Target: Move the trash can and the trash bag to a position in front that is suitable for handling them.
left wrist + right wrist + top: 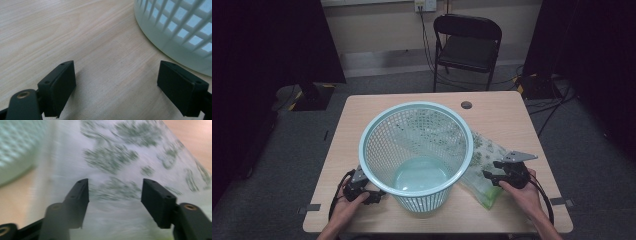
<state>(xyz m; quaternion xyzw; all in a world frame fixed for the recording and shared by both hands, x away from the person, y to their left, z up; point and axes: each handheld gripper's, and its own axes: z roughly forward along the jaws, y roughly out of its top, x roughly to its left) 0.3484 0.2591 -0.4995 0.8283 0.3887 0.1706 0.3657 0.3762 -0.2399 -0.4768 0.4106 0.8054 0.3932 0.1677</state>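
No writing showed on the leaf-printed bag [484, 165] under the spread, empty right gripper [493, 170]; the left gripper [374, 196], also spread, sat beside the basket [416, 150] near the table [497, 115] edge.

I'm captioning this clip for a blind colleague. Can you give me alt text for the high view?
A pale blue mesh basket stands on a wooden table, with a clear green-printed plastic bag lying against its right side. The left gripper rests by the basket's base, and the right gripper sits over the bag with its jaws open.

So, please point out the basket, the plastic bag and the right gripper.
basket [367, 132], high view, on its left rim.
plastic bag [484, 150], high view, on its printed part.
right gripper [494, 170], high view, between its jaw tips.
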